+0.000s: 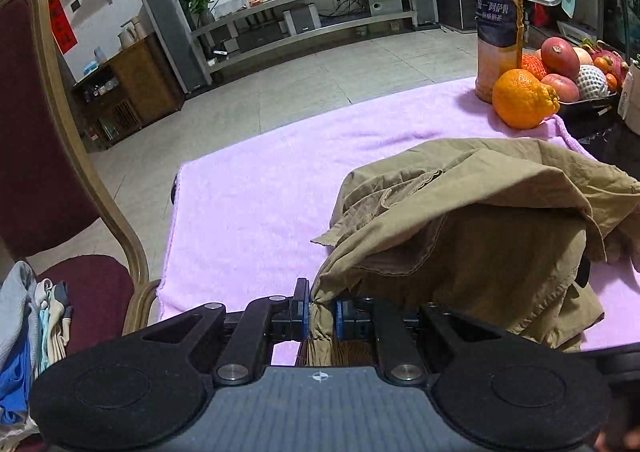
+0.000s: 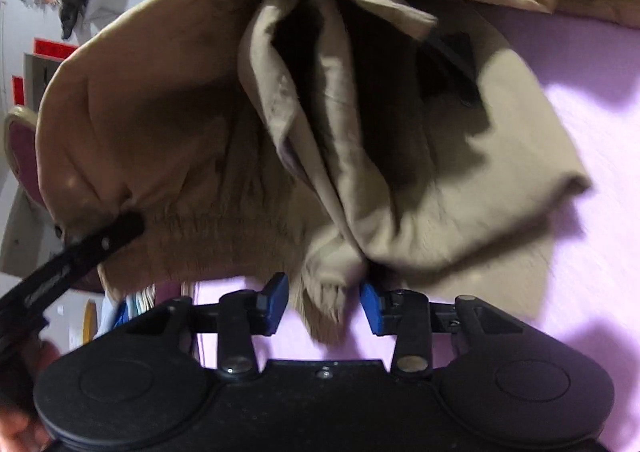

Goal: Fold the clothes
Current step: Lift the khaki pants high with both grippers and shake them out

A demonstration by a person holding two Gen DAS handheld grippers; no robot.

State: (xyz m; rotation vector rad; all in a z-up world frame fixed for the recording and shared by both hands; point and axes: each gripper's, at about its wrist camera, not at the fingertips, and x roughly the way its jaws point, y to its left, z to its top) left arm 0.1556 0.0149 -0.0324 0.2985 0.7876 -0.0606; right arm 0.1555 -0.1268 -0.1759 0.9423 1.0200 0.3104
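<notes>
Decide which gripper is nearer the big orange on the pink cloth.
Left, as far as these views tell. The left gripper, shut on the khaki garment, has the orange ahead to its right. The right gripper faces only garment; no orange shows there.

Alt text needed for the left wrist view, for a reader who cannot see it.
The left tongs pinch a bunched edge of a crumpled khaki garment lying on a pink towel. Behind it stand a tea bottle and an orange; a maroon chair is on the left.

The garment [image 1: 480, 211] was heaped on the towel-covered table [image 1: 248, 203]; bottle [image 1: 498, 19] and fruit tray [image 1: 580, 101] stood behind it, chair [image 1: 48, 155] at left.
</notes>
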